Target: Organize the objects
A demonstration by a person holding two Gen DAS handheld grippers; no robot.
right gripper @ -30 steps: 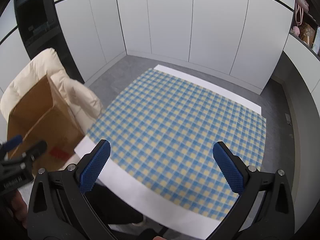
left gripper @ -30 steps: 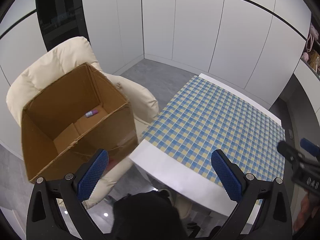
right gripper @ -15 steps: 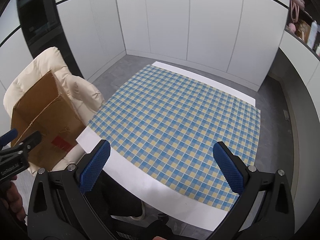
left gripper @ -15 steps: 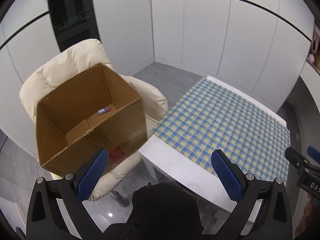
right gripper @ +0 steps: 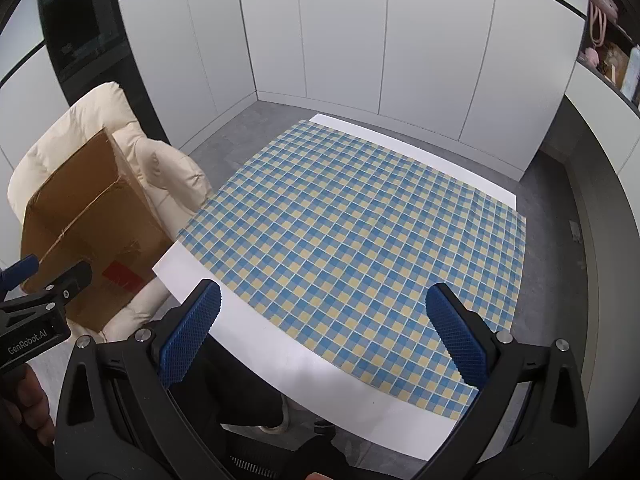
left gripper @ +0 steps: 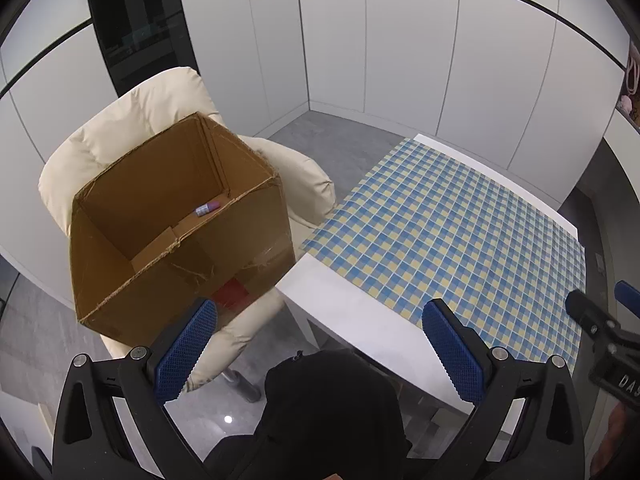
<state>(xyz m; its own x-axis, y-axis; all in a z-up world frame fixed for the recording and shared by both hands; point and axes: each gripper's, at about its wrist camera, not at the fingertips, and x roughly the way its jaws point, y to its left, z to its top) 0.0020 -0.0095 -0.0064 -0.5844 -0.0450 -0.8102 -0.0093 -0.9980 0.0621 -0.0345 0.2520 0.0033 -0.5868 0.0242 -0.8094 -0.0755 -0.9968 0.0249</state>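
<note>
Blue ribbed pads [left gripper: 188, 350] of left gripper [left gripper: 320, 354] spread wide, nothing between; right gripper [right gripper: 326, 338] likewise wide and empty, held over near edge of table [right gripper: 280, 364]; checked cloth [right gripper: 360, 232] bare. Small tube [left gripper: 207, 209], purple and pink, lies on floor of cardboard box [left gripper: 168, 264] on cream chair [left gripper: 132, 120], upper left of left view, well beyond jaws. Judged light, rigid, smooth, likely to roll; best pinched across middle of barrel, reaching down past box wall.

Blue-yellow checked cloth [right gripper: 360, 220], brown box [left gripper: 132, 280], cream chair [left gripper: 132, 120].
</note>
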